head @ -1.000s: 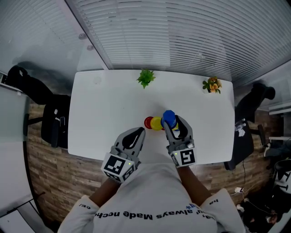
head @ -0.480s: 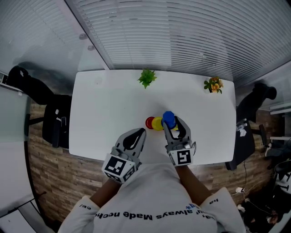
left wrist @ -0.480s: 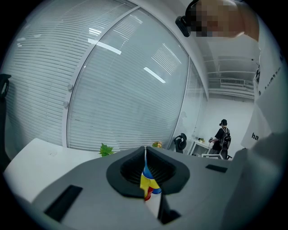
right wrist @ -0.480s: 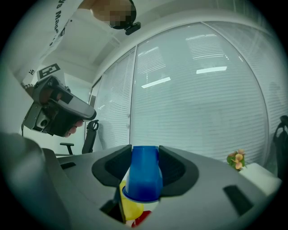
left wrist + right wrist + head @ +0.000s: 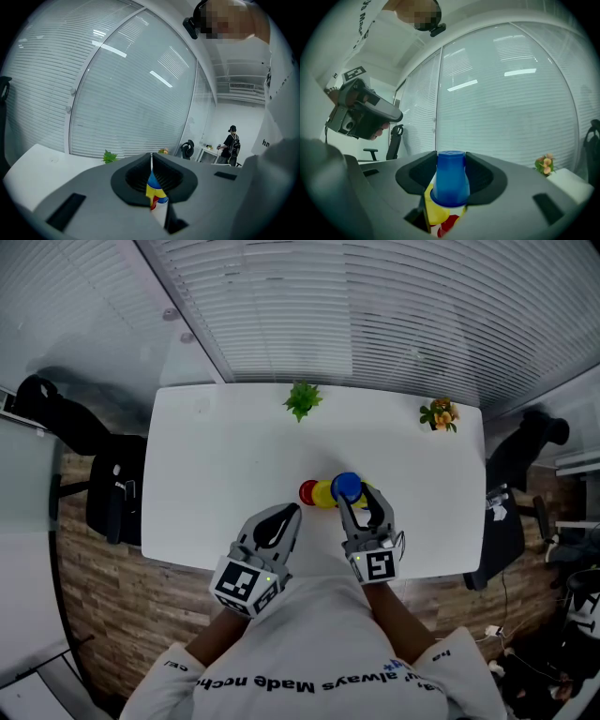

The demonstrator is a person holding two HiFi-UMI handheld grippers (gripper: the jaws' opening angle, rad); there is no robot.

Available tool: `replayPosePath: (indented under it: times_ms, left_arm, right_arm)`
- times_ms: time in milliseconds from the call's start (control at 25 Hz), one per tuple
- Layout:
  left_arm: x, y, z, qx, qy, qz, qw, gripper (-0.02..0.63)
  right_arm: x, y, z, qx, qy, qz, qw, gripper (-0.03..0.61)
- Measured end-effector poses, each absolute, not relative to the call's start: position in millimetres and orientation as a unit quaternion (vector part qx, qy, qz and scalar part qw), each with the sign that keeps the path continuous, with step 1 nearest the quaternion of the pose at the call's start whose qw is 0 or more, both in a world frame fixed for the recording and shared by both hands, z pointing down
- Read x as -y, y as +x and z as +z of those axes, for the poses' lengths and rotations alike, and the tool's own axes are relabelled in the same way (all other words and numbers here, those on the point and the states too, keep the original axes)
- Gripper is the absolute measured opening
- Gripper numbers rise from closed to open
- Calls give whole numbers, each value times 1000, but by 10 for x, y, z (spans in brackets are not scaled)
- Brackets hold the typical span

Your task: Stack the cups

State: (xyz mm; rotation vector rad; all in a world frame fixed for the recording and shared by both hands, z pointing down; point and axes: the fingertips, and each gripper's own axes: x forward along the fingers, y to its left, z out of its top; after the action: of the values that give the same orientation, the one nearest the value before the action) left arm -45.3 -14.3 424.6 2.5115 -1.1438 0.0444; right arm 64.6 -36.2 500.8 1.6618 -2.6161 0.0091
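- blue cup (image 5: 450,184): plain solid blue plastic, tapered, upside down, closed base on top and wide rim at the bottom.
- It sits between the jaws of the right gripper (image 5: 360,496), which press on both its sides. That's a grip.
- Location: near edge of the worktop (image 5: 216,474), a bit right of middle, at the right end of the cup row.
- yellow cup (image 5: 323,494): just left of the blue one. From the head view the blue cup overlaps its right side.
- In the right gripper view the yellow shows under the blue rim. Can't tell if they touch or if blue is seated on it.
- red cup (image 5: 307,491): left end of the row, right against the yellow. Can't tell which way up either of these two is.
- left gripper (image 5: 284,515): jaws together with only a thin slit, nothing in them. It is over the near edge, left of the cups and apart from them.
- Worktop is white and rectangular.
- green plant (image 5: 300,399) stands at the far edge near the middle; flower pot (image 5: 438,414) with orange blooms sits by the far right corner.
- Room: blinds (image 5: 375,315) over a glass wall beyond the far edge, wood-pattern floor (image 5: 94,606).
- There is one dark office chair (image 5: 108,498) off the left edge and a second chair (image 5: 502,521) off the right edge.
- person (image 5: 231,145) in dark clothes stands far back in the left gripper view.
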Motion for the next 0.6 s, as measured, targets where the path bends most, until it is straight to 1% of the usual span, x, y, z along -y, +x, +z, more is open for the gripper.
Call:
replayPosePath:
  times_ms: [40, 160, 360, 480, 600]
  left_arm:
    - [139, -454, 4249, 407, 893, 16, 190, 28]
    - [127, -447, 4253, 406, 894, 16, 190, 29]
    - [103, -420, 4250, 404, 895, 15, 188, 29]
    - [96, -410, 4243, 403, 896, 14, 187, 29]
    - [81, -413, 4230, 403, 896, 15, 187, 29]
  right_arm:
    - [355, 646, 4982, 843, 537, 2, 16, 202]
    - [270, 683, 5112, 847, 531, 8, 41, 202]
    - [249, 717, 5091, 845, 534, 9, 35, 206]
    - [218, 725, 5166, 848, 527, 16, 47, 239]
    - [214, 710, 5115, 848, 528, 15, 40, 241]
